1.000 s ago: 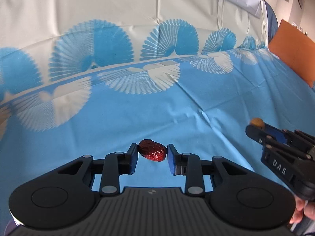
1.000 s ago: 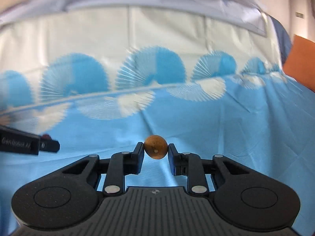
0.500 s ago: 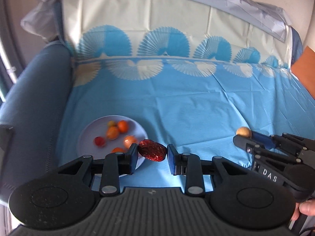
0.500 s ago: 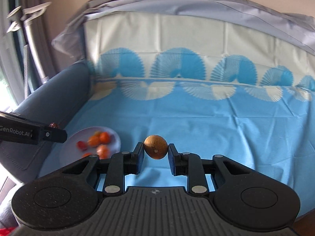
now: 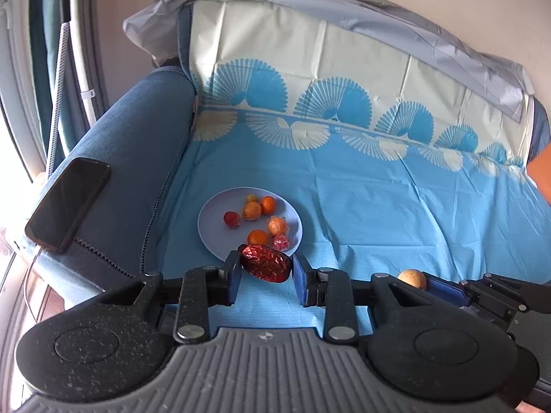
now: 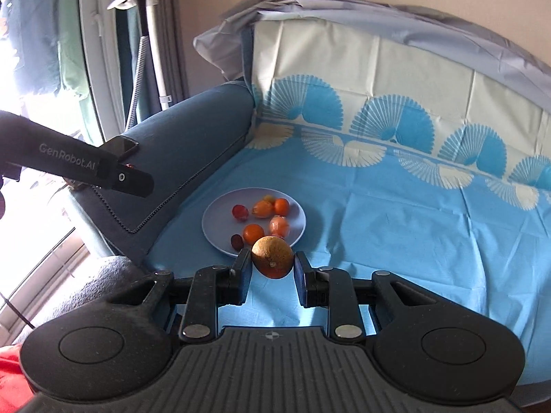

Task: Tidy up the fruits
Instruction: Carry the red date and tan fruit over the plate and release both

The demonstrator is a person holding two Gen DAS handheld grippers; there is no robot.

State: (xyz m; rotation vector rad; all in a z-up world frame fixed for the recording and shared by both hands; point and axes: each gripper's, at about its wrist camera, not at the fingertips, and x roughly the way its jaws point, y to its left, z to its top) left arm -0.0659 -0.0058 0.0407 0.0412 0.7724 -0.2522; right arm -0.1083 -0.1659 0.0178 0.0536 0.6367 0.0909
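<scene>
My left gripper (image 5: 265, 270) is shut on a dark red wrinkled date (image 5: 266, 266), held above the blue cloth just in front of a pale plate (image 5: 210, 222). The plate holds several small orange and red fruits (image 5: 256, 210). My right gripper (image 6: 272, 268) is shut on a round brown fruit (image 6: 272, 255), held in front of the same plate (image 6: 215, 215). The right gripper with its brown fruit (image 5: 412, 278) also shows at the right of the left wrist view. The left gripper's body (image 6: 75, 161) shows at the left of the right wrist view.
A sofa seat is covered by a blue cloth (image 5: 396, 213) with a fan pattern. The blue armrest (image 5: 137, 158) stands left of the plate, with a black phone (image 5: 67, 203) on it. A floor stand (image 6: 151, 34) and a window lie beyond the armrest.
Both grippers have pulled back and swung left with their fruits still held. The plate, armrest and phone have come into view.
</scene>
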